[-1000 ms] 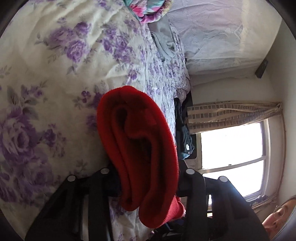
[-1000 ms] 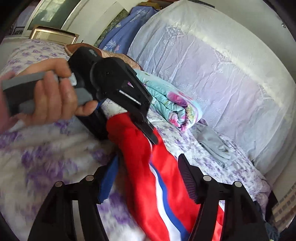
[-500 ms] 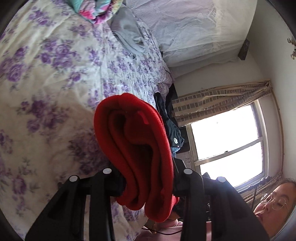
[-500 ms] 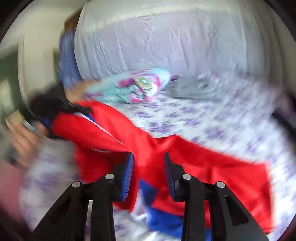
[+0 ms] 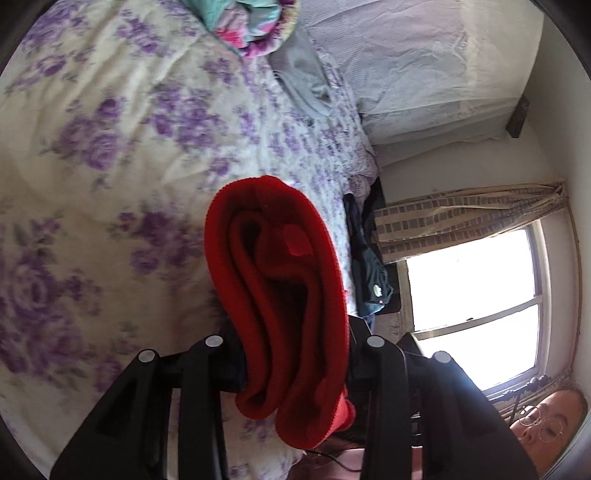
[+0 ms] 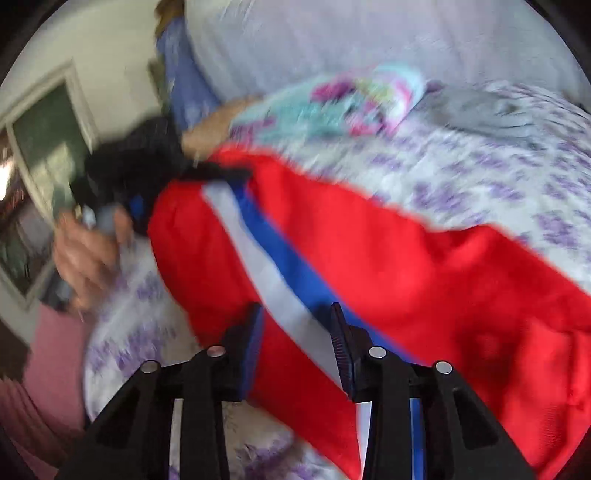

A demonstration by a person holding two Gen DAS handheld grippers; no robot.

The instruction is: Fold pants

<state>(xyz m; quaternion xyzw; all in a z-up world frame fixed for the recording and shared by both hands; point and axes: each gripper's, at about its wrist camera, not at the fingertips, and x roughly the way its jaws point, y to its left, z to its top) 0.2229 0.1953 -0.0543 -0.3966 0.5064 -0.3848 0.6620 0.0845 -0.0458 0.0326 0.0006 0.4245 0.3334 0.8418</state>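
Note:
Red pants (image 6: 388, 258) with a white and blue side stripe lie stretched across the floral bedspread (image 6: 480, 177). My left gripper (image 5: 291, 332) is shut on a thick bunch of their red fabric (image 5: 280, 280), which hides both fingers. In the right wrist view the left gripper (image 6: 140, 177) is a black blur at the far left with a hand (image 6: 85, 251) on it, holding the pants' end. My right gripper (image 6: 297, 332) points down at the stripe. Its jaws stand partly closed, and the cloth runs flat behind the gap with no fold pinched.
A folded colourful blanket (image 5: 255, 26) and a grey garment (image 5: 306, 81) lie further up the bed by a large pale covered bulk (image 5: 424, 62). Dark clothes (image 5: 369, 266) hang at the bed's edge below a curtained window (image 5: 472, 288). A person's head shows at bottom right.
The right gripper narrowed its jaws, rolled and swung away from the left gripper, and now faces the stretched pants. The left gripper kept its hold, rising a little.

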